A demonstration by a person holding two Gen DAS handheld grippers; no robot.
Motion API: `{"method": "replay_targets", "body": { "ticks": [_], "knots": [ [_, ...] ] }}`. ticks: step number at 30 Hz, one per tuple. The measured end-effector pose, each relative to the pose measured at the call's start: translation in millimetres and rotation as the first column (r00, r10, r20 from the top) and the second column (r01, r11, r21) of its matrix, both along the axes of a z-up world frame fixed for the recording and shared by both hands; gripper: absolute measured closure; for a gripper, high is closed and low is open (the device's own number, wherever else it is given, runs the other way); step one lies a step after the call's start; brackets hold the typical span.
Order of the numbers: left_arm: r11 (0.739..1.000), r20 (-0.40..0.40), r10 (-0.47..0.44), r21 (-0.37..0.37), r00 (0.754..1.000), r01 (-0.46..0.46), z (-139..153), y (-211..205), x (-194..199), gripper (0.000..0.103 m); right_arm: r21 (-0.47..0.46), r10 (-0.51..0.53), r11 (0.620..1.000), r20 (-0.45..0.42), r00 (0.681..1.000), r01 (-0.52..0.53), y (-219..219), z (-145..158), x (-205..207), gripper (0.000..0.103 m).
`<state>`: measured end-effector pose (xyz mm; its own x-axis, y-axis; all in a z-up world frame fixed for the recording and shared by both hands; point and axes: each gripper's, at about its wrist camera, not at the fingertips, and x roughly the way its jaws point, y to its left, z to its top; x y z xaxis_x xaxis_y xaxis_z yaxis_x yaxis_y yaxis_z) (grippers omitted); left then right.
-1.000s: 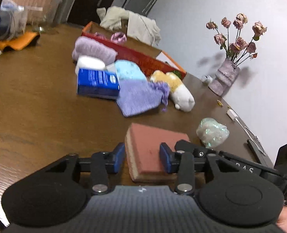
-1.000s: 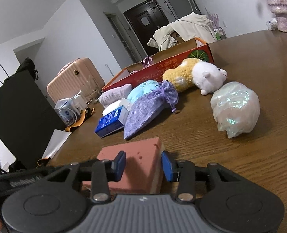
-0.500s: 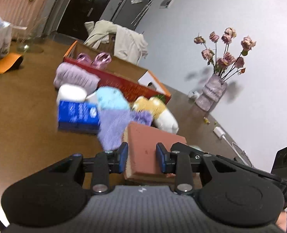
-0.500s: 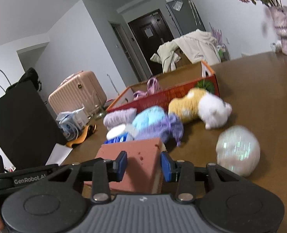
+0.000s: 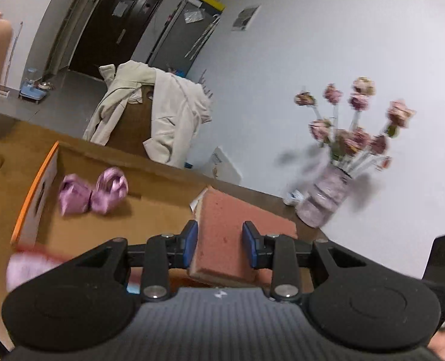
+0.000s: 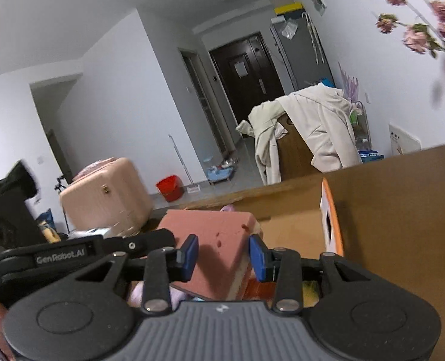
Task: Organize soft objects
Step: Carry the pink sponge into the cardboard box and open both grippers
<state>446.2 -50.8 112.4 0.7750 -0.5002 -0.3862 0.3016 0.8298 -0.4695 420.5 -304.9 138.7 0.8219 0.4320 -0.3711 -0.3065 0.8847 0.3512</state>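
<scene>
Pink sponge block (image 5: 222, 234) with a pale cream underlayer, clamped from both ends and held up off the table, above the near edge of the open cardboard box (image 5: 150, 210). In the left wrist view, pinched between the blue pads (image 5: 191, 244) of the left gripper (image 5: 221, 245), jaws narrow and pressing into the foam on either side, the block jutting forward past the fingertips with its far corner raised. In the right wrist view, the same sponge (image 6: 216, 249) squeezed by the right gripper (image 6: 224, 257), blue pads (image 6: 257, 258) set against its flanks, small holes showing on the top face, cream layer visible at the lower right edge. Left gripper jaws lately closing a little further on the foam. Inside the box, two purple satin pouches (image 5: 93, 191) lying on the cardboard floor, well ahead and left of the sponge; orange-rimmed box flap (image 6: 330, 219) just right of the sponge in the right view. Blurred lilac soft thing (image 5: 30, 267) low at left, below the left finger. Beyond: brown wooden table (image 6: 403, 210), vase of dried pink roses (image 5: 327, 201) by the white wall, cream jacket (image 5: 168, 114) draped over a chair, pink suitcase (image 6: 105, 192), red bucket (image 6: 170, 186) on the floor.
</scene>
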Motion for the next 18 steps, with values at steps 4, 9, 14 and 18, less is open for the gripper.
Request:
{"method": "replay_targets", "body": {
  "ticks": [4,9,14,18],
  "knots": [
    [1.0,-0.104,0.016,-0.016,0.994,-0.018,-12,-12,80,0.071,-0.013,-0.026,1.0,-0.102,0.994,0.025,-7,-4,96,0.066],
    [1.0,-0.232,0.019,0.001,0.972,-0.02,-49,-26,164,0.071,-0.037,-0.067,0.998,-0.211,0.975,0.06,-12,-36,187,0.066],
    [0.997,-0.303,0.053,0.069,0.951,-0.033,-87,-42,212,0.07,-0.182,-0.125,0.98,-0.234,0.964,0.083,3,-72,231,0.066],
    [0.992,-0.312,0.092,0.116,0.946,-0.058,-96,-47,219,0.068,-0.252,-0.168,0.96,-0.191,0.967,0.117,9,-80,238,0.069]
  ]
}}
